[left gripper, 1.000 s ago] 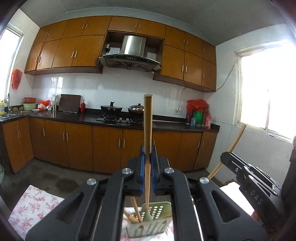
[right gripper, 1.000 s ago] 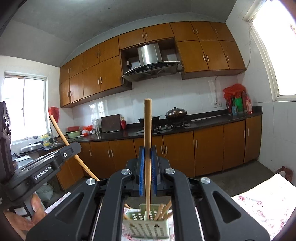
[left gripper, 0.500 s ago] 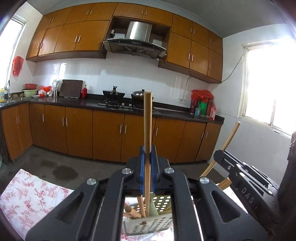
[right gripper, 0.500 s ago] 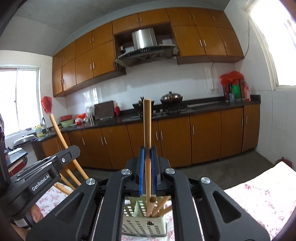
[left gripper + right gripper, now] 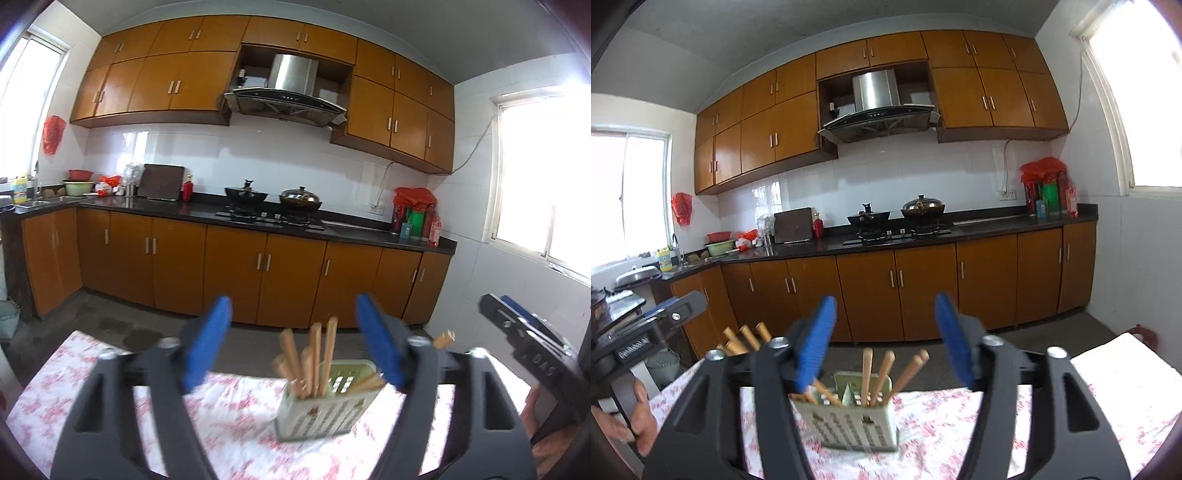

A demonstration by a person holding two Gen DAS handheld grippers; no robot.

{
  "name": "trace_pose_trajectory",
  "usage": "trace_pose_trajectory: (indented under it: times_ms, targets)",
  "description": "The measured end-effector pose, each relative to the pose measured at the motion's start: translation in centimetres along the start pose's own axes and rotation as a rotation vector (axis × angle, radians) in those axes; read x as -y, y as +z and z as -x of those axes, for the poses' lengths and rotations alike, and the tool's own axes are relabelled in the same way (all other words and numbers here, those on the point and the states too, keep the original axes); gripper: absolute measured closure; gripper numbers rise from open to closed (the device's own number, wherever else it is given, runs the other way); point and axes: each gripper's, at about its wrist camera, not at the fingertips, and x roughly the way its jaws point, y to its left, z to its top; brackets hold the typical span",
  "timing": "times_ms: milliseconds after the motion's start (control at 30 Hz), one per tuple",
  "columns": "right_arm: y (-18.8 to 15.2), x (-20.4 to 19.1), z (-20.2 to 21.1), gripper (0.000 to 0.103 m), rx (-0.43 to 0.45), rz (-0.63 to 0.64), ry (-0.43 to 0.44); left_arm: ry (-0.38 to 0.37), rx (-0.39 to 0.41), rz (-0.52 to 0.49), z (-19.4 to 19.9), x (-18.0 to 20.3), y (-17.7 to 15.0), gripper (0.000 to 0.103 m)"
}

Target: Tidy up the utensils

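Observation:
A pale green perforated utensil holder (image 5: 325, 406) stands on the floral tablecloth (image 5: 229, 417) and holds several wooden chopsticks (image 5: 316, 360). My left gripper (image 5: 293, 343) is open and empty, just above and behind the holder. In the right wrist view the same holder (image 5: 849, 417) with its chopsticks (image 5: 882, 373) sits below my right gripper (image 5: 884, 343), which is open and empty too. The right gripper shows at the right edge of the left view (image 5: 532, 343). The left gripper shows at the left edge of the right view (image 5: 646, 332).
The table's far edge lies just past the holder. Beyond it are a bare concrete floor (image 5: 122, 314), brown kitchen cabinets (image 5: 236, 269) and a black counter with pots on a stove (image 5: 273, 203). A red chair back (image 5: 1145, 332) stands at the table's right.
Both grippers were shut on a wooden chopstick each. Both have opened, and the chopsticks now stand in the holder. Both grippers have dropped lower toward the table.

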Motion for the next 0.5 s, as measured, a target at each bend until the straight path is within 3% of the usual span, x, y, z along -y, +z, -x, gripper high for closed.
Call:
trace_pose_trajectory:
  times_ms: [67, 167, 300, 500]
  targets:
    - [-0.6, -0.3, 1.7, 0.012, -0.006, 0.019, -0.002, 0.009, -0.006, -0.005, 2.3, -0.6, -0.9, 0.009]
    - [-2.2, -1.1, 4.0, 0.002, -0.021, 0.065, -0.008, 0.031, -0.015, -0.022, 5.7, -1.1, -2.9, 0.004]
    - [-5.2, -2.8, 6.6, 0.002, -0.05, 0.136, -0.045, 0.079, -0.026, -0.022, 9.6, -1.5, -6.1, 0.004]
    - [-9.1, -3.9, 8.4, 0.002, -0.157, 0.125, -0.052, 0.129, -0.074, -0.078, 13.0, -1.0, -11.5, 0.004]
